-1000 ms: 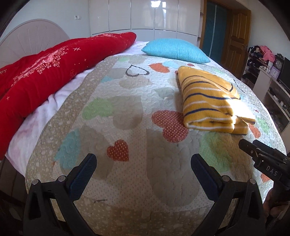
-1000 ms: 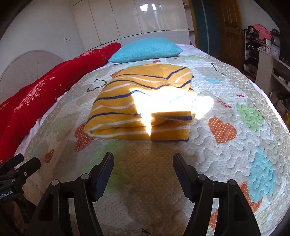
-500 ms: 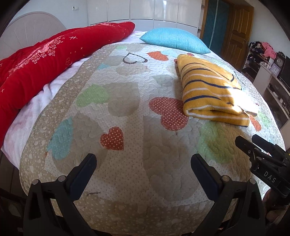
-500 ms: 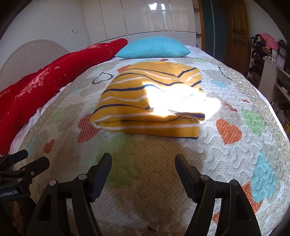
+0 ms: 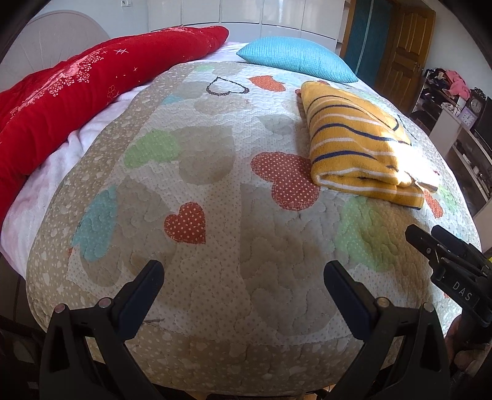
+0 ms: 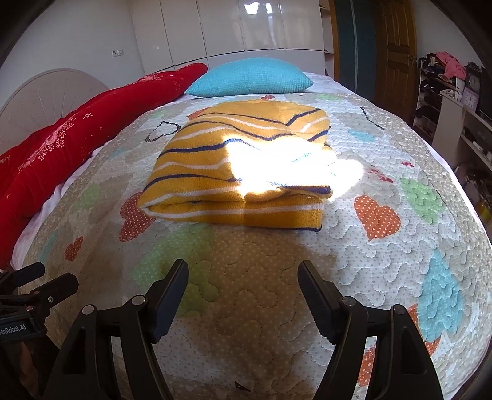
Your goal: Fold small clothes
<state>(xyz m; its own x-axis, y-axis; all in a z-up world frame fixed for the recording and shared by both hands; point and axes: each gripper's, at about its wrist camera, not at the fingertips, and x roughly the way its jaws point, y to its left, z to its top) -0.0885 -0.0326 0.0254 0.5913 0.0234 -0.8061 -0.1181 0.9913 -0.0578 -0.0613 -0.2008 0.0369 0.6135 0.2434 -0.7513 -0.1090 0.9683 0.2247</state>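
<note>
A yellow garment with navy and white stripes (image 6: pixel 240 172) lies folded into a thick rectangle on the heart-patterned quilt (image 6: pixel 255 267); a bright sun patch falls on its right part. In the left wrist view it lies at the right (image 5: pixel 356 144). My right gripper (image 6: pixel 243 283) is open and empty above the quilt's near edge, short of the garment. My left gripper (image 5: pixel 243 283) is open and empty, well to the left of the garment. Each gripper shows at the edge of the other's view.
A turquoise pillow (image 6: pixel 249 77) lies behind the garment. A long red blanket (image 5: pixel 77 92) runs along the bed's left side by a round headboard (image 6: pixel 46 95). Shelves with clutter and clocks (image 6: pixel 455 92), a wooden door (image 6: pixel 396 46) and white wardrobes (image 6: pixel 230 27) stand beyond the bed.
Both grippers have pulled back and risen from the bed, so the bed's near edge shows more. The folded garment has not moved. Both grippers stay open.
</note>
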